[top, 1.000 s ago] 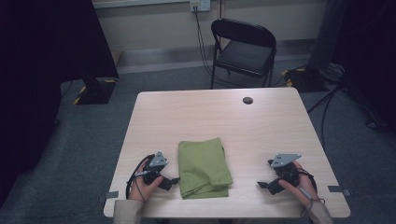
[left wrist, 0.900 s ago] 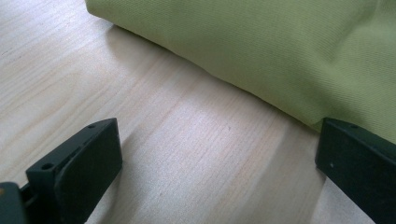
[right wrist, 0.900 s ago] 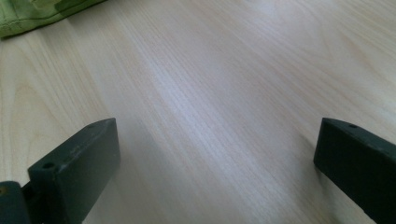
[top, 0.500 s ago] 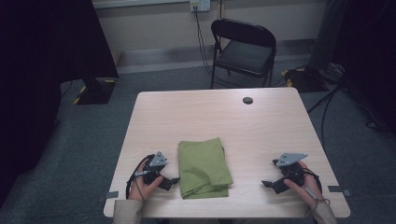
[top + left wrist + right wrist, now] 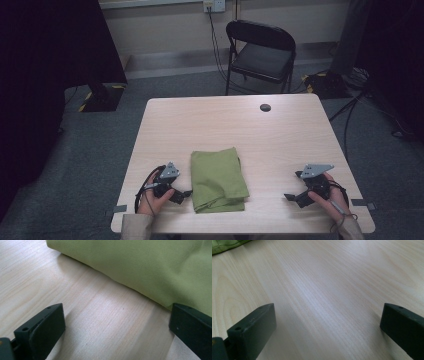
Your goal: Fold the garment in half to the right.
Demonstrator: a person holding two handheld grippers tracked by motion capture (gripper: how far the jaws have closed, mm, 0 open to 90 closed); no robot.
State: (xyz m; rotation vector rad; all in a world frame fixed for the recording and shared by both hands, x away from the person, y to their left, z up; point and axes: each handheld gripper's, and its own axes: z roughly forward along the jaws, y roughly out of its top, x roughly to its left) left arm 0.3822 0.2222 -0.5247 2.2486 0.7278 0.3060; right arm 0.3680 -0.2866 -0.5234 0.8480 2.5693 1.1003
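Desk [image 5: 280, 145] surface of pale wood grain is seen under everything, with a black folding chair [image 5: 261, 54] beyond its far edge and a small dark round object [image 5: 265, 107] near that far edge, too small to be identified with any certainty.

Near the front edge, slightly left of centre, a folded green cloth [image 5: 218, 179] is laid flat in several layers. It is judged to be light, soft and limp: it would sag and unfold if lifted by a single layer, and it is unlikely to slip much on the wood or to be harmed by a firm pinch. A hold is best taken at the edge where the layers are stacked, so that all are caught together, or at two corners of one side if it is to be opened out.

The left gripper [image 5: 181, 195] is rested on the desk just beside the cloth's left edge, with its jaws spread wide and nothing between them; in the left gripper view the cloth's edge [image 5: 140, 267] is seen close ahead, one jaw almost against it. The right gripper [image 5: 294, 198] is rested well apart from the cloth, its jaws likewise spread over bare wood, with a corner of the cloth [image 5: 224, 246] far off.
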